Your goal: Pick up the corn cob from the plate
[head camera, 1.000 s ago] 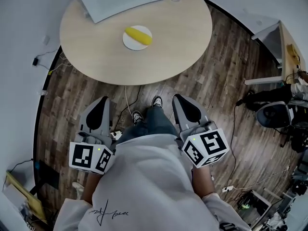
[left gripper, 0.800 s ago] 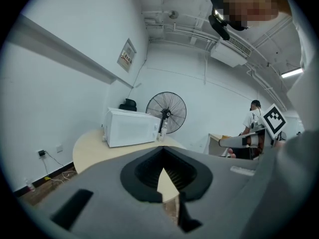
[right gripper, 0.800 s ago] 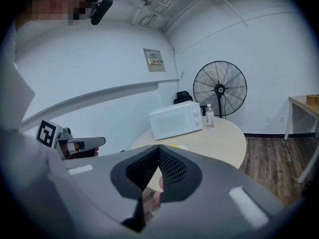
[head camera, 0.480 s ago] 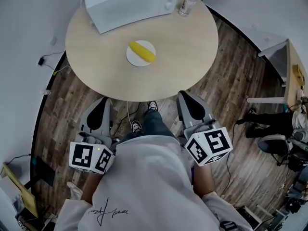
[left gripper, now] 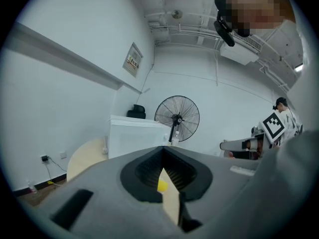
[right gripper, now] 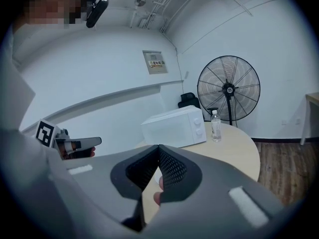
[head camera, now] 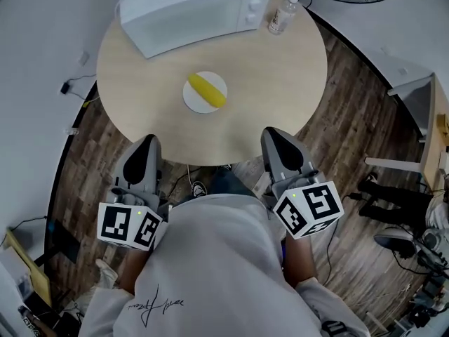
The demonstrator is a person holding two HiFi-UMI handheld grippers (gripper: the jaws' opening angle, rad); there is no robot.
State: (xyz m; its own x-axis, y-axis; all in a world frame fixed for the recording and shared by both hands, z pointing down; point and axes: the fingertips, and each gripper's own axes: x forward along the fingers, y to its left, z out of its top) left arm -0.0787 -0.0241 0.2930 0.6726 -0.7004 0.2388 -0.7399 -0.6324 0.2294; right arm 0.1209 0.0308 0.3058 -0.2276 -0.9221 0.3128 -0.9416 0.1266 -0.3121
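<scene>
Seen from overhead, the corn cob [head camera: 208, 90] lies on a white plate [head camera: 195, 102] on the round table [head camera: 280, 104]; left gripper [head camera: 145, 144] at eight o'clock of it, right gripper [head camera: 277, 135] at four, both well apart from it; left gripper view: jaws closed, empty; right gripper view: jaws closed, empty, microwave [right gripper: 174, 126] at twelve.

The corn cob [head camera: 208, 91] is yellow. The plate [head camera: 196, 104] in the upper middle of the picture is white. The round table [head camera: 280, 83] is light tan. The microwave [head camera: 189, 5] at the top is white. The floor [head camera: 351, 118] is dark brown wood with plank stripes. The left gripper [head camera: 144, 143] and the right gripper [head camera: 276, 133] are grey with black pads. Their marker cubes [head camera: 130, 225] are white with black square shapes. The shirt [head camera: 217, 258] at the bottom is pale grey.
</scene>
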